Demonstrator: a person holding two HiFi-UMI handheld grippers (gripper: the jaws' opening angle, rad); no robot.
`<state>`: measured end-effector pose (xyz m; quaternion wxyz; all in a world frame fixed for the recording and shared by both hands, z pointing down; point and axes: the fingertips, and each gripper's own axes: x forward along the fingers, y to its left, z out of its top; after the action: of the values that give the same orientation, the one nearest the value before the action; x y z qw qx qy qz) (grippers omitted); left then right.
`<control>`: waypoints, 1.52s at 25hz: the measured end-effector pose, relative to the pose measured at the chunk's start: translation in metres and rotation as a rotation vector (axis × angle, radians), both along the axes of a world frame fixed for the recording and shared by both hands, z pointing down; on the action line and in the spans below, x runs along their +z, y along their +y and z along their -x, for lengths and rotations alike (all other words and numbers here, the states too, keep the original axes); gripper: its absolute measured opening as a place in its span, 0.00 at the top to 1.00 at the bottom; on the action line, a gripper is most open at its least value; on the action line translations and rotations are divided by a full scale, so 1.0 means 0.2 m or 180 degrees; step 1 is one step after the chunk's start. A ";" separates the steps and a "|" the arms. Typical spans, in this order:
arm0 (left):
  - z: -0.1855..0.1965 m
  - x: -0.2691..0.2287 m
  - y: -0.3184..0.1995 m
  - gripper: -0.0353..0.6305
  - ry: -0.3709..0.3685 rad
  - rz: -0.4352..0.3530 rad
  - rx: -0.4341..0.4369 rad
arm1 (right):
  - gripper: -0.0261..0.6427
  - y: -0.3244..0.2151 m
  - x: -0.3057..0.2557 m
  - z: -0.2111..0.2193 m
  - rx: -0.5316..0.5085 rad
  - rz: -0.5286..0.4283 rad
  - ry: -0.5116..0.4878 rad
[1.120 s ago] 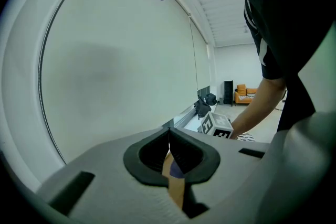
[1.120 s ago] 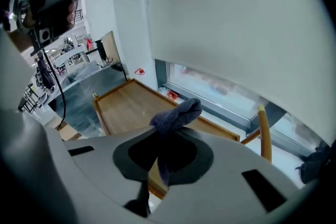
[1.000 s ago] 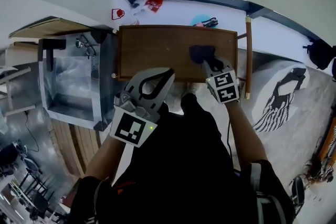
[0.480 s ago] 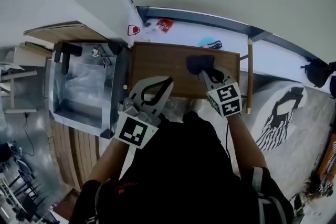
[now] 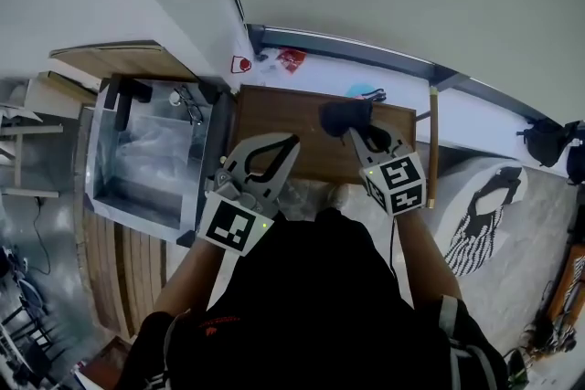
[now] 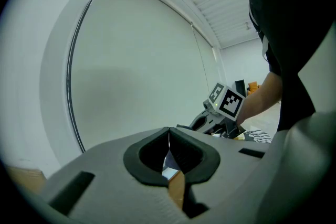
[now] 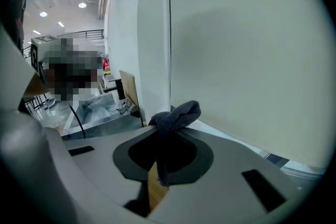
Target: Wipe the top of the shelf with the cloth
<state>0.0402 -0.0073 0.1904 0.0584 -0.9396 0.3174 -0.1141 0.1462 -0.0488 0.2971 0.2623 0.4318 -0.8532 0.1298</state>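
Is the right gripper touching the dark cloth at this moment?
Touching. The right gripper view shows the cloth pinched between the jaws of the right gripper, with its bunched end sticking out past them.

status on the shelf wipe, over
Right tongs shut on cloth. Left tongs shut, empty. Shelf top under cloth, nothing else on it.

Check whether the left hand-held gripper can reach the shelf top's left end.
Probably yes: the left hand-held gripper hangs over that bare half of the shelf top, shut and empty; the cloth sits further right in the right hand-held gripper.
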 end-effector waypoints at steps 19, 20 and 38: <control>0.25 0.00 0.03 0.92 0.0043 -0.0007 -0.0034 | 0.92 0.02 -0.20 0.31 -0.0053 -0.0231 -0.0167; 0.26 -0.01 0.03 0.92 0.0051 -0.0010 -0.0044 | 0.92 0.03 -0.20 0.32 -0.0059 -0.0237 -0.0171; 0.25 0.00 0.02 0.92 0.0106 0.0014 -0.0104 | 0.92 0.02 -0.23 0.32 -0.0116 -0.0250 -0.0145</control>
<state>-0.0093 -0.0024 0.1905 0.0492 -0.9362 0.3334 -0.1000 0.0830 -0.0447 0.2516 0.2280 0.4231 -0.8711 0.1012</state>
